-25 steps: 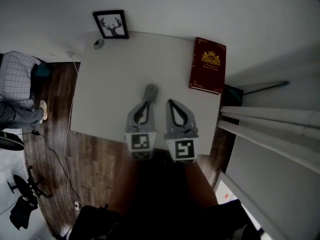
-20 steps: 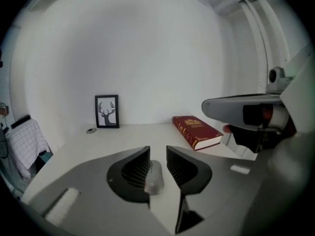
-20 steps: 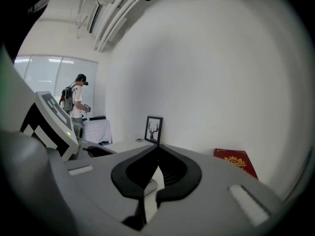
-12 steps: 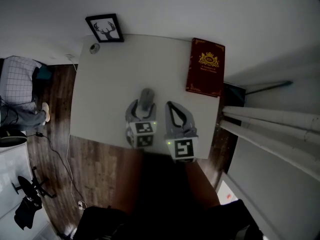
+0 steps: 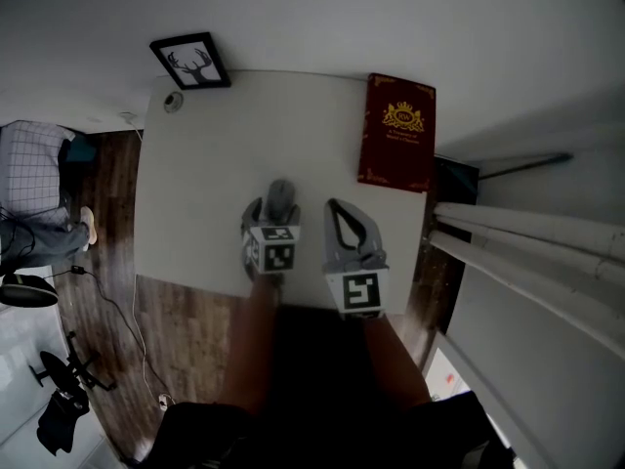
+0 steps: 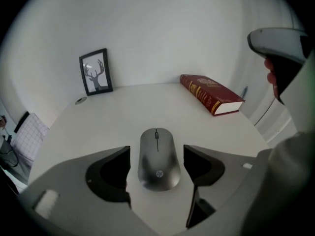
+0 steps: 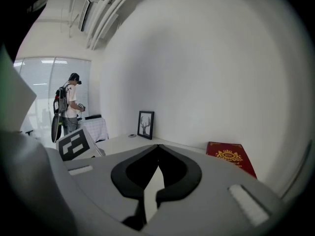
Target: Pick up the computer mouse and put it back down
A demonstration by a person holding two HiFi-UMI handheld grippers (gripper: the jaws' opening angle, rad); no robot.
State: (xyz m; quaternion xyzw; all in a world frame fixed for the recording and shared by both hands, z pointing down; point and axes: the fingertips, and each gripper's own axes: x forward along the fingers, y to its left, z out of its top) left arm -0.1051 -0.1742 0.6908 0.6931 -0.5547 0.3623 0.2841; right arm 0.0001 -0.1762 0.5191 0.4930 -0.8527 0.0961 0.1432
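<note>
Between jaws of the left tool, just opened wide, rests the mouse.

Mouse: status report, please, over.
Left tongs just opened wide, astride mouse, not touching. Right tongs shut, empty. Mouse flat on table. Nothing in the way.

A white table is standing against a plain white wall. Dark wood flooring is showing along the table's near and left edges. Left of the table, a checked cloth is covering some furniture. Right of the table, long white bars are running slantwise. Beyond the table's left end, daylight is coming through a blind-covered window, and a person is standing there.
</note>
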